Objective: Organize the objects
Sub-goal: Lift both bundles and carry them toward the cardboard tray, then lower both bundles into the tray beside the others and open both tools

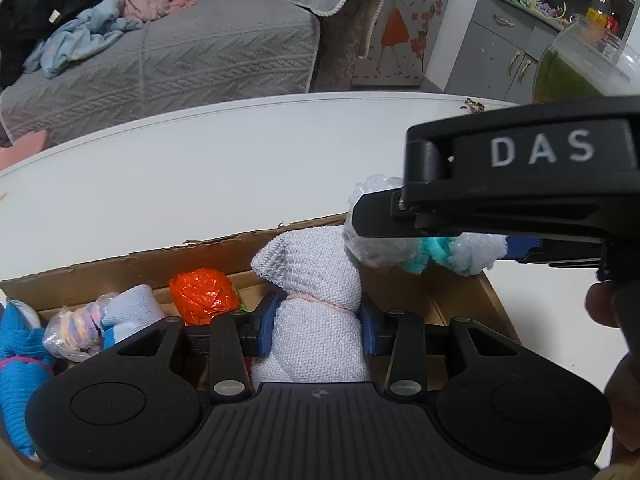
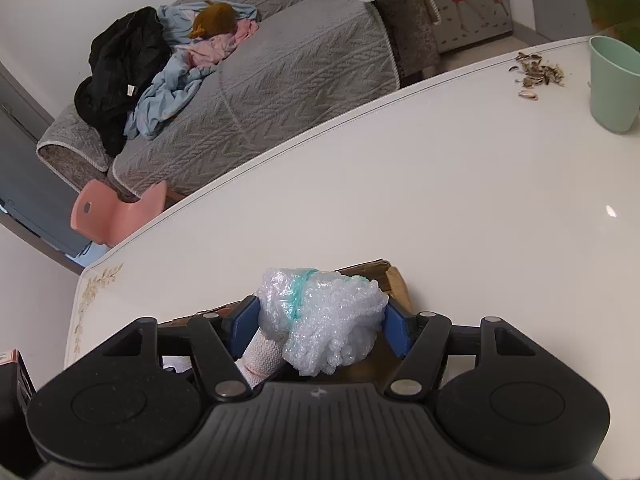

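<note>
My left gripper (image 1: 318, 330) is shut on a white knitted cloth bundle (image 1: 316, 280) tied with pink string, held upright over an open cardboard box (image 1: 120, 268). In the box lie an orange plastic ball (image 1: 202, 294), a pale sock bundle in clear plastic (image 1: 116, 316) and a blue knit piece (image 1: 20, 356). My right gripper (image 2: 320, 326) is shut on a bubble-wrap bundle (image 2: 336, 320) with a teal band, its blue pads touching both sides. From the left wrist, that bundle (image 1: 372, 248) hangs under the right gripper's finger (image 1: 380, 216), above the box's right corner.
The box stands on a white table (image 1: 200, 168). A mint green cup (image 2: 614, 84) and scattered seed shells (image 2: 538, 72) sit at the far right. Beyond the edge are a grey sofa (image 2: 300, 68) with clothes and a pink stool (image 2: 108, 212). A person's fingers (image 1: 600, 304) show at right.
</note>
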Demonstrator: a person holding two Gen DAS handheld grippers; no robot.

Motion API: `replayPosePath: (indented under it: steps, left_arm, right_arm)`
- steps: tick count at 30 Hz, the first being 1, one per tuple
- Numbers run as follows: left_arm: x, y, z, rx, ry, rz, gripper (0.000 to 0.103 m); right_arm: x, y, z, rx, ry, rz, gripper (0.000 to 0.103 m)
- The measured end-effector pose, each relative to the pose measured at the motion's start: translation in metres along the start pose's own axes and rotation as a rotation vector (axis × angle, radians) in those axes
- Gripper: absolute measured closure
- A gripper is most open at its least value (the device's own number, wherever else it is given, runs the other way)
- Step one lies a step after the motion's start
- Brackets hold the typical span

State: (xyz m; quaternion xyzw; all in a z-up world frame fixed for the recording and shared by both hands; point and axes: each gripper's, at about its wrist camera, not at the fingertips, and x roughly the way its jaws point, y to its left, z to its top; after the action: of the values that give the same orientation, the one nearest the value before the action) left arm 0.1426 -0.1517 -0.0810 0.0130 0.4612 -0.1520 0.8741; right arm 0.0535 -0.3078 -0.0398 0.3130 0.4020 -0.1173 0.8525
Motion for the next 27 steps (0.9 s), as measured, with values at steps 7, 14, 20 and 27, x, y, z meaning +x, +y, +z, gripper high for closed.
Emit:
replayPosePath:
  steps: [7,14,20,27]
  left_arm:
    - [0.008,0.000,0.000,-0.010,0.020,0.001,0.054]
    - [0.011,0.000,0.001,-0.028,0.022,-0.004,0.050]
    - [0.008,-0.001,0.000,-0.028,0.026,-0.029,0.030]
    - [-0.008,-0.007,-0.002,0.011,0.047,-0.024,0.023]
  right_arm:
    - [0.004,0.004,0.000,0.007,0.013,0.007,0.040]
    - [0.004,0.002,0.001,0.018,0.013,0.011,0.029]
    - [0.001,0.002,0.003,0.017,0.011,0.013,0.027]
    - [-0.014,0.000,0.005,0.019,0.002,-0.002,0.021]
